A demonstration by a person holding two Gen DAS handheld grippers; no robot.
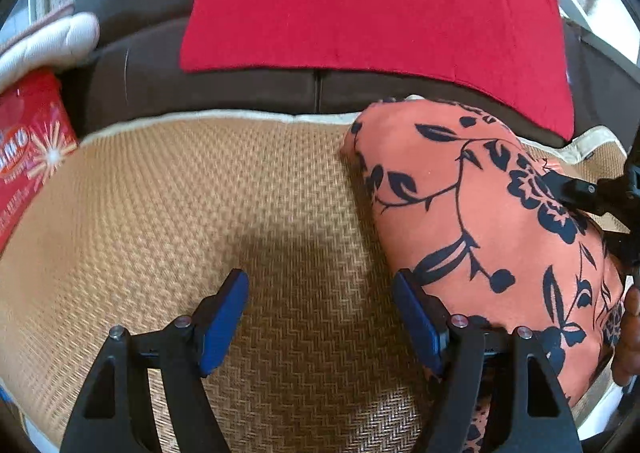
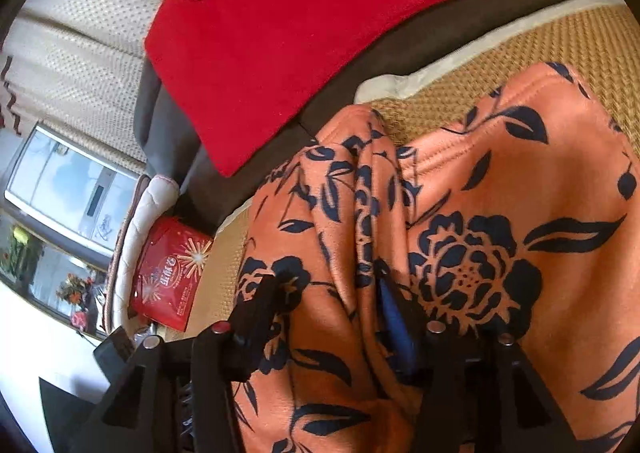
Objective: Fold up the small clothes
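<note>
We're mid-fold on the orange floral garment (image 1: pixel 484 221). It lies bunched on the woven mat (image 1: pixel 200 213), on the right side of the left wrist view, w/ its far end near the mat's pale trim and the dark brown seat back beyond. The red cloth (image 1: pixel 360 13) draped over that seat back isn't in play yet, as far as we can judge.

Right tongs (image 2: pixel 332 305): fabric is gathered in a ridge between the two fingers and drapes over them; they look clamped on that fold, though the pads are mostly hidden by cloth, so contact is a judgement. Left tongs (image 1: pixel 320 317): spread wide, nothing between them but bare mat; the right-hand finger sits just beside the garment's near edge, maybe touching it.

Step in hand, we reckon: one side gripped, other side not yet taken. Next move calls for the left tongs to shift right onto the garment's edge and close on it, so both can lift and lay it flat or double it over. Risk: grabbing only the top layer of the bunch. The red packet (image 1: pixel 28 157) at far left stays clear.
</note>
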